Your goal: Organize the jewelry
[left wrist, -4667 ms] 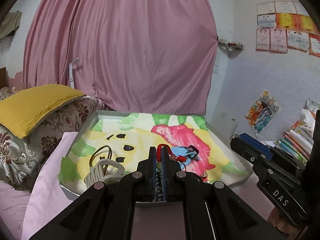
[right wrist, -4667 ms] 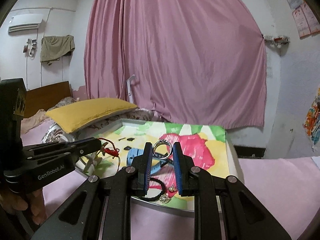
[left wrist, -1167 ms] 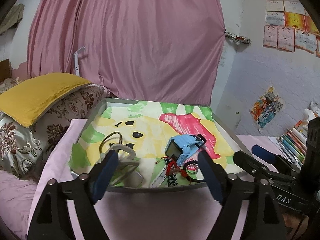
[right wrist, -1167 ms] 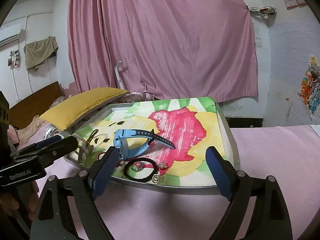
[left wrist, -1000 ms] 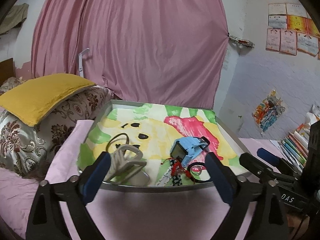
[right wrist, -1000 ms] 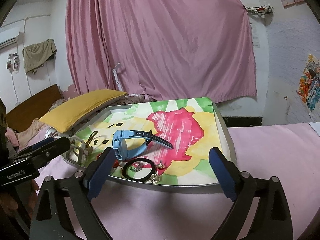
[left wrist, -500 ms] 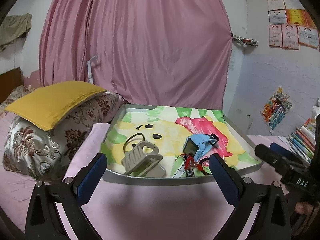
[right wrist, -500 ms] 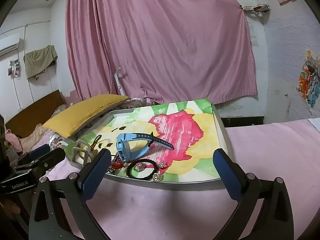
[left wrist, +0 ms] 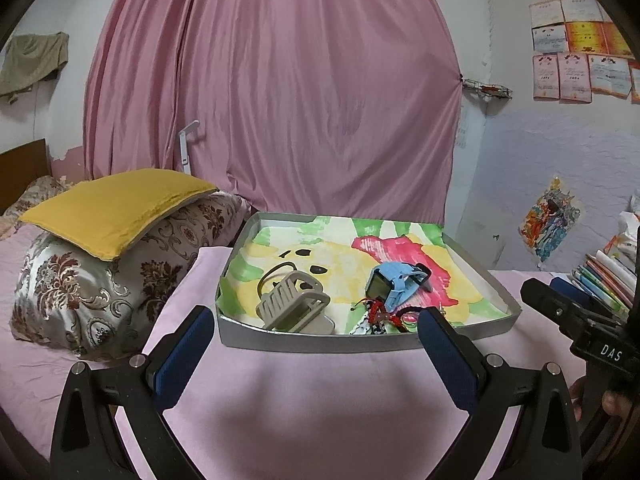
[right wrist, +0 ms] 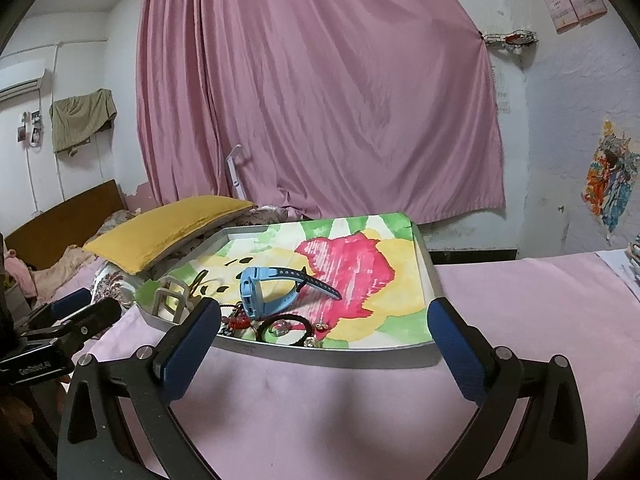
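Observation:
A grey tray [left wrist: 320,340] with a colourful painted lining sits on the pink bedsheet; it also shows in the right wrist view [right wrist: 332,356]. In it lie a blue watch [left wrist: 394,282] [right wrist: 268,290], a red cord bracelet [left wrist: 380,316] [right wrist: 236,320], a black band [right wrist: 284,330] around a ring, small earrings [right wrist: 314,340] and a beige hair claw [left wrist: 292,304] [right wrist: 170,298]. My left gripper [left wrist: 314,346] is open and empty, held back from the tray's near edge. My right gripper [right wrist: 324,340] is open and empty, also in front of the tray.
A yellow pillow [left wrist: 116,204] on a patterned cushion [left wrist: 120,272] lies left of the tray. A pink curtain [left wrist: 272,100] hangs behind. Books [left wrist: 608,276] are stacked at the right. The right gripper's body [left wrist: 580,332] shows at the left view's right edge.
Both grippers let go of the red bracelet and the ring, opened wide, and pulled back from the tray. The jewelry now lies in the tray's near corner.

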### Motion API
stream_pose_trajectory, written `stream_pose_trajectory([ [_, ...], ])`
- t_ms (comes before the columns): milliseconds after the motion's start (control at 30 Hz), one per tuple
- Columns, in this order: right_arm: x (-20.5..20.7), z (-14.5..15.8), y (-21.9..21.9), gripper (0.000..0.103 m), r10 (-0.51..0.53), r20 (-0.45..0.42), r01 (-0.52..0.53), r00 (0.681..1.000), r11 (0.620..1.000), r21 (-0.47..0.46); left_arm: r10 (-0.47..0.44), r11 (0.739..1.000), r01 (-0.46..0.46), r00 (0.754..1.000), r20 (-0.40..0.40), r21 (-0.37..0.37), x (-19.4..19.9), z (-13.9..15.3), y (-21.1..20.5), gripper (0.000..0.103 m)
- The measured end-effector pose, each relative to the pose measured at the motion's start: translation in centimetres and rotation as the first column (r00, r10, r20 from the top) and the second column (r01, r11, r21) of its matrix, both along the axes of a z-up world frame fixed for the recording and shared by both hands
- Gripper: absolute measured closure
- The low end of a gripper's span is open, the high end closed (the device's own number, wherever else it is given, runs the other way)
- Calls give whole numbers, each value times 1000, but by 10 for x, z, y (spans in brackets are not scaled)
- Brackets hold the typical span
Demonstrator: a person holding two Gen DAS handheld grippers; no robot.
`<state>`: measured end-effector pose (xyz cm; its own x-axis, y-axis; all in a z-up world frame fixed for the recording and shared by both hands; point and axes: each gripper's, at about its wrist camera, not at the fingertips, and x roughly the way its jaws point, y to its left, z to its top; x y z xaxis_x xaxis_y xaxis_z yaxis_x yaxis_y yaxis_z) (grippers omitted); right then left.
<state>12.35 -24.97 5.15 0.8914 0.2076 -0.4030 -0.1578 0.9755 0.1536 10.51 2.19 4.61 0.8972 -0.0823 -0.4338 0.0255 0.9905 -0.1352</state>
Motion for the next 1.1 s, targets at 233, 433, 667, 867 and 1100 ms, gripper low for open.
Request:
stream_pose_trajectory([
  [233,-16,1,0,2,4,15,-3,1000,1000,-16,-15,1000,16,998,57,-4,-19,3,-1,1],
  [433,-32,2,0,2,-1,31,2,1000,1000,-29,-24,1000,25,997,71,-6,-30,3,-4,1],
  [667,-51,1,-2,2,-35,58,37,998,999,-30,-34,999,35,996,80,-10,-43,-1,-3,1],
  [867,-68,-1,-3,2,-58,68,60,996,998,-27,-40,999,41,996,85,-16,-51,-8,-2,1],
  [1100,-77,-9,-3,2,-85,73,88,994,996,-34,-32,999,35,997,76,-34,-57,-17,-1,1],
])
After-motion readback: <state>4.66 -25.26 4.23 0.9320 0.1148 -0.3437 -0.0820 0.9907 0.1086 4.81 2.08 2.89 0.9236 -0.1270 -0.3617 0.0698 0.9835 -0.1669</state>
